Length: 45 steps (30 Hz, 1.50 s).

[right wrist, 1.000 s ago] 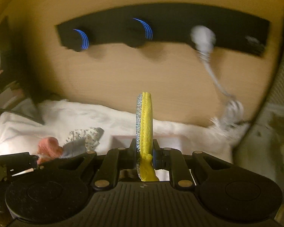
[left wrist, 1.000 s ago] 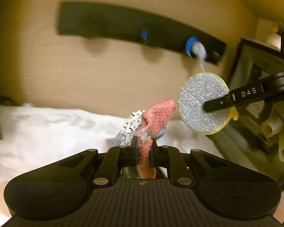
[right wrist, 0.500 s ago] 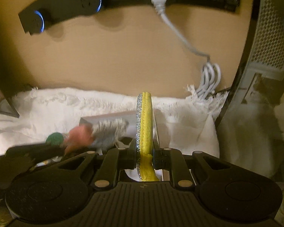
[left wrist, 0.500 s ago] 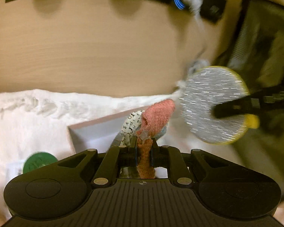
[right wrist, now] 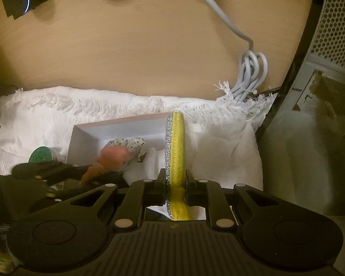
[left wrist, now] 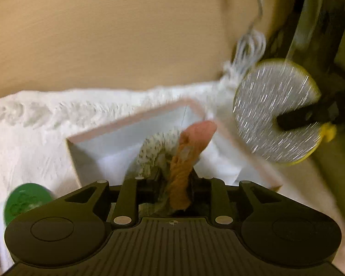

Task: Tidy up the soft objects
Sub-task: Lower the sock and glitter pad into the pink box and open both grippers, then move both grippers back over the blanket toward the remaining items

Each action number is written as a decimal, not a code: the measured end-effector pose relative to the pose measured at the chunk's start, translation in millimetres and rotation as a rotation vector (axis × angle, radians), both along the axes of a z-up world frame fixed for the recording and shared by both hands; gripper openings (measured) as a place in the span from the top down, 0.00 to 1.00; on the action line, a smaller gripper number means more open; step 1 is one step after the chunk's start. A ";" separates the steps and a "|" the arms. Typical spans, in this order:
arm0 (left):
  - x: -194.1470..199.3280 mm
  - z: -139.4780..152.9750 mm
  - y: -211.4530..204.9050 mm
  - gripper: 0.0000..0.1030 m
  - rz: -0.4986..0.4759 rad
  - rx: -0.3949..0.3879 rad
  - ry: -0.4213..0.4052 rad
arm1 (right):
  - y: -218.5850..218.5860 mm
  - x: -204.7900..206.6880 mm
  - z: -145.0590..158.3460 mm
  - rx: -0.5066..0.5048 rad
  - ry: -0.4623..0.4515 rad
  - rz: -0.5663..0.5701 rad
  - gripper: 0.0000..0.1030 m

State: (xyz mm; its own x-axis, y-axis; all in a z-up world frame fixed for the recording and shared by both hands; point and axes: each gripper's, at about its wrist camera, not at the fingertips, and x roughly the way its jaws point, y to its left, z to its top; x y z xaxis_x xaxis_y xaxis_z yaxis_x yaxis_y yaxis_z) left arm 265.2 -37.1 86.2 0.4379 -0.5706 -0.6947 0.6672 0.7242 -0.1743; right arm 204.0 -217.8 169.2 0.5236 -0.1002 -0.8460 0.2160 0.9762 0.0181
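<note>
A pink knitted piece (left wrist: pixel 191 142) and a patterned white cloth (left wrist: pixel 156 151) stand between the jaws of my left gripper (left wrist: pixel 174 174), which are opening over a shallow white box (left wrist: pixel 131 124) with a pink rim. The right wrist view shows the same bundle (right wrist: pixel 113 156) hanging over the box (right wrist: pixel 117 124) from the left gripper (right wrist: pixel 57 172). My right gripper (right wrist: pixel 176 179) is shut on a round scrub pad (right wrist: pixel 174 147), yellow on one face and glittery silver on the other, held edge-up above the box's right side. The pad (left wrist: pixel 271 110) also shows at the right of the left wrist view.
The box lies on a white fringed towel (right wrist: pixel 218 151) against a wooden back panel. A green round lid (right wrist: pixel 41 155) sits left of the box. A coiled grey cable (right wrist: pixel 253 73) hangs at the back right, beside a white perforated bin (right wrist: pixel 333 23).
Both grippers have come down toward the box, which now fills the middle of both views. The left jaws have parted around the pink and patterned cloths. The right still grips the pad.
</note>
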 end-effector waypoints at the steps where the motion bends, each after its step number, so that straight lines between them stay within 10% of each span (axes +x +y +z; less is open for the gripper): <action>1: -1.2 7.3 7.3 0.75 -0.004 -0.031 -0.007 | 0.7 1.1 -0.5 -0.006 -0.001 0.001 0.86; 10: -13.9 52.3 54.4 0.75 0.085 -0.201 -0.024 | 26.2 27.5 -22.6 0.009 0.032 0.043 0.78; 13: -28.9 48.1 73.4 0.75 0.098 -0.203 -0.001 | 33.9 33.7 -27.1 0.146 0.022 0.085 0.55; 19: -75.1 26.6 119.4 0.75 0.158 -0.199 0.030 | 31.6 13.2 -21.6 0.372 -0.115 0.111 0.51; 33: -120.3 -25.8 211.2 0.75 0.488 -0.033 0.097 | 39.5 36.2 -98.9 0.213 -0.082 0.014 0.57; 45: -95.9 -29.3 230.3 0.75 0.672 -0.125 0.059 | 72.6 -49.9 -51.5 0.076 -0.266 0.190 0.19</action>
